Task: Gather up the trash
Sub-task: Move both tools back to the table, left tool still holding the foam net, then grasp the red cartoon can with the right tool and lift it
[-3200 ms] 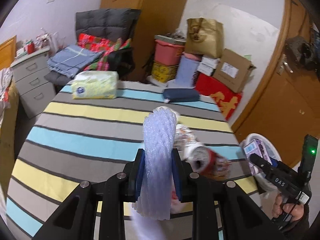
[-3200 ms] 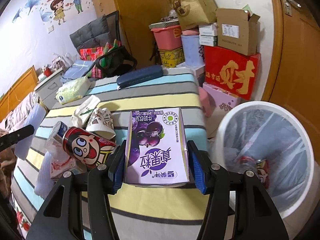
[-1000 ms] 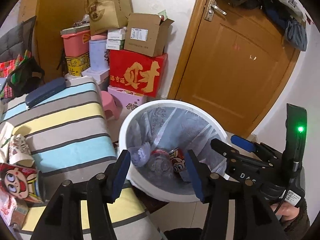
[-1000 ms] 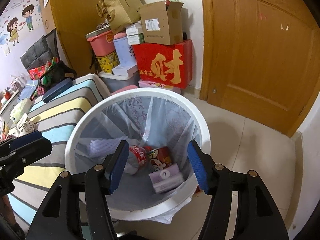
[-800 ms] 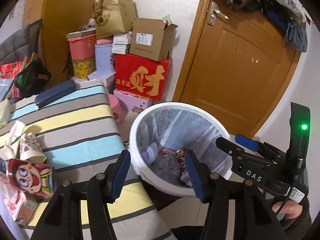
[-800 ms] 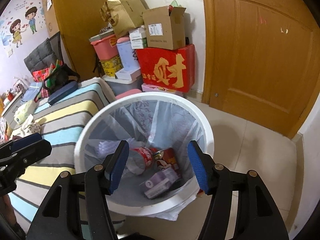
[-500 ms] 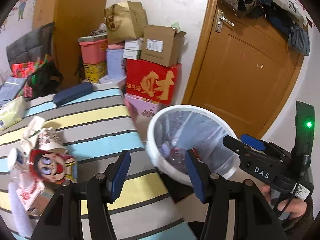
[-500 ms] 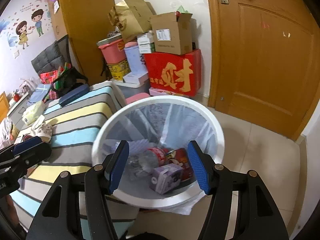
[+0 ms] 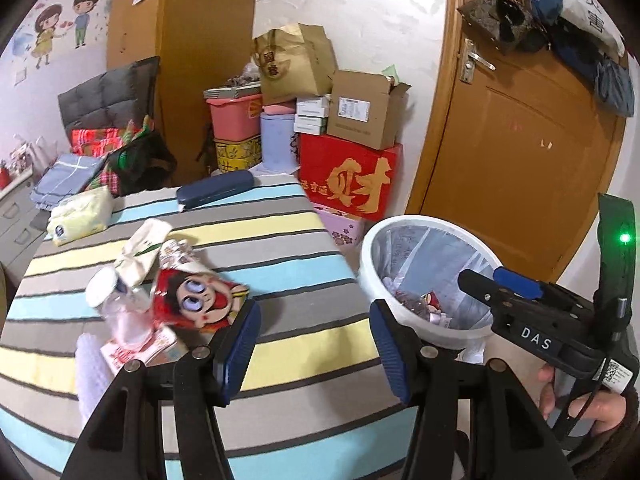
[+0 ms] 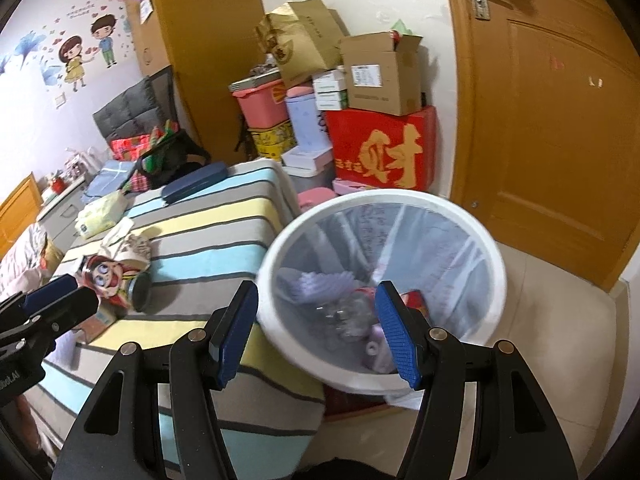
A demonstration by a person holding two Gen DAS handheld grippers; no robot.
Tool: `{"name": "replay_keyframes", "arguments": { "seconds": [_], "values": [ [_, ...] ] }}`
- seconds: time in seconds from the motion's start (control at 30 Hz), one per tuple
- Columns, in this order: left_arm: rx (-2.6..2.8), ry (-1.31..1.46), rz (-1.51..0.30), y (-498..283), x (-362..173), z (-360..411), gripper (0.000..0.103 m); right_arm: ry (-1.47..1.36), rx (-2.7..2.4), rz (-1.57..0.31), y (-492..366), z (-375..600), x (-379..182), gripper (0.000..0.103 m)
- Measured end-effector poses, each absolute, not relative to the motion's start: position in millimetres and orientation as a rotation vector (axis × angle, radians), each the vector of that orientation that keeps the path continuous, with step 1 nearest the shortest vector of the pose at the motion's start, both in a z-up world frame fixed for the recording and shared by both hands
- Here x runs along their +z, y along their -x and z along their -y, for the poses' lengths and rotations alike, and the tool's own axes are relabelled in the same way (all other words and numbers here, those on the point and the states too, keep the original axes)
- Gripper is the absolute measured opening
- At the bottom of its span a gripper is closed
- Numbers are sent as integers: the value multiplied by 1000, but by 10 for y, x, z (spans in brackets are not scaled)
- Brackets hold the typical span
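Between left tool pads: nothing, jaws apart. Right tool likewise empty, wide, over white bin holding dropped trash. Ahead-left on striped table: red cartoon can, crushed bottle, wrappers uncollected. Job partway.

Bin contents blurred; plastic bottle smeared, unclear.

even indoor light fills both fisheye views, with dark rounded corners and walls bowing toward the edges. the white trash bin looks smeared with motion blur in the right wrist view. a green indicator light glows brightly.
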State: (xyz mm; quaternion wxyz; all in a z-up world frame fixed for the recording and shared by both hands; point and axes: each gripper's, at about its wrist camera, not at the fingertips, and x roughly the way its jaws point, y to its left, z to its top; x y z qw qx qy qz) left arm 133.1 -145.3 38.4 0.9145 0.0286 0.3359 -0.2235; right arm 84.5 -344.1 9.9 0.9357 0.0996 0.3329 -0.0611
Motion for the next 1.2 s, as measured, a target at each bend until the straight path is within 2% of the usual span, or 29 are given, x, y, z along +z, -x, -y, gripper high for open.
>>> {"name": "replay_keyframes", "arguments": {
  "seconds": [0.67,1.2],
  "values": [
    [-222,60,-725,-1258,128,135,56,-143,53,-684,-1036,2668,61,63],
    [-133,144,-840,-1471,-333,-464,56,51,278,-717,-1486,2008,-45,63]
  ]
}}
